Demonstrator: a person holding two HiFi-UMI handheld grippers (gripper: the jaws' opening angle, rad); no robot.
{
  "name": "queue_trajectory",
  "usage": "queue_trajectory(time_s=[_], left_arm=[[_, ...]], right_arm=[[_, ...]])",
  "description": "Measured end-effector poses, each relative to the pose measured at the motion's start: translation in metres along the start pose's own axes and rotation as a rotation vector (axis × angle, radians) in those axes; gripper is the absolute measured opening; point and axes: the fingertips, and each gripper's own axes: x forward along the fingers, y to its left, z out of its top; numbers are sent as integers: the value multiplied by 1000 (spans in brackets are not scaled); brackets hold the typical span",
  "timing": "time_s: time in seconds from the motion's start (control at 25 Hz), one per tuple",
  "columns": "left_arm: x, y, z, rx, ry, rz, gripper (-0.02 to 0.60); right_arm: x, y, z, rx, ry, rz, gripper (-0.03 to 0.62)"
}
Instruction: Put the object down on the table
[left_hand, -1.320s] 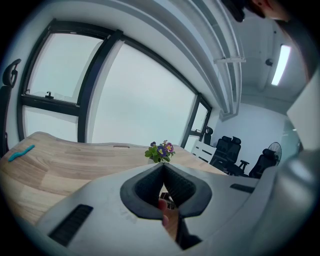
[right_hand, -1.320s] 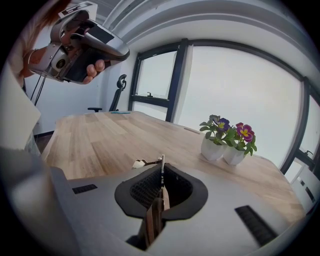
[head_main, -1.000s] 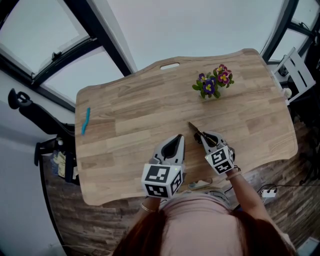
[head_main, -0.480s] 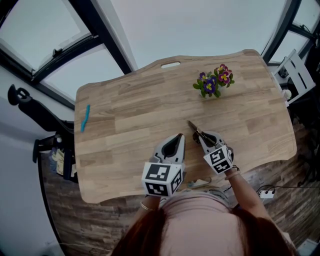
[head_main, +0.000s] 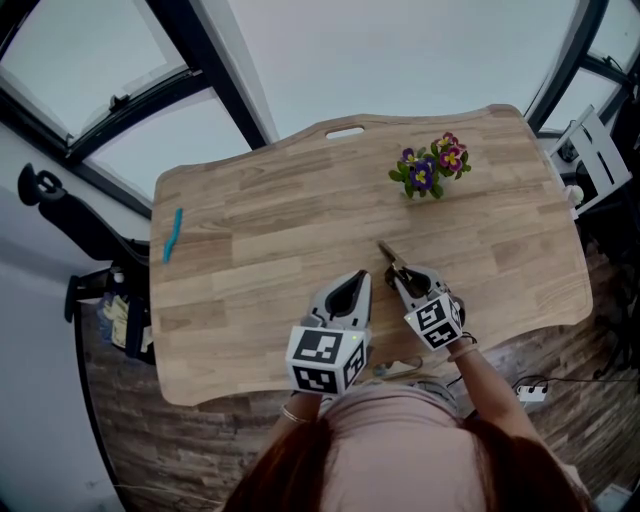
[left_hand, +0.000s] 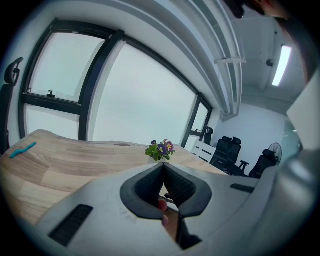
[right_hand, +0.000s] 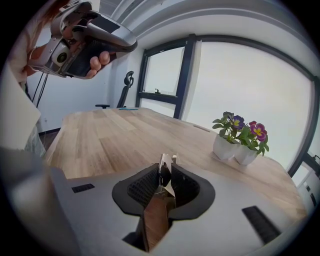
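Note:
A slim brown and black tool (head_main: 388, 254) lies between the jaws of my right gripper (head_main: 401, 276) low over the wooden table (head_main: 270, 220), its tip pointing towards the flowers. In the right gripper view the tool (right_hand: 164, 164) sits in the gap of the right gripper (right_hand: 164, 172), whose jaws are opening; the pads stand just off it. My left gripper (head_main: 352, 284) hovers beside it on the left, shut with nothing in it. In the left gripper view, the left gripper (left_hand: 163, 170) has its tips together.
Two small white pots of purple and pink flowers (head_main: 428, 170) stand at the far right of the table. A blue object (head_main: 172, 238) lies near the left edge. A black chair (head_main: 60, 215) is left of the table, windows behind it.
The right gripper's jaws have parted slightly around the tool and the gripper has edged a little towards me. The left gripper has barely moved.

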Motion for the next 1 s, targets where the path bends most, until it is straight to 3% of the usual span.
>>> queue_trajectory(time_s=[1.0], left_arm=[[-2,-19,-1,33,0,-38,2]], right_arm=[[9,7,-9,54,17,17,92]])
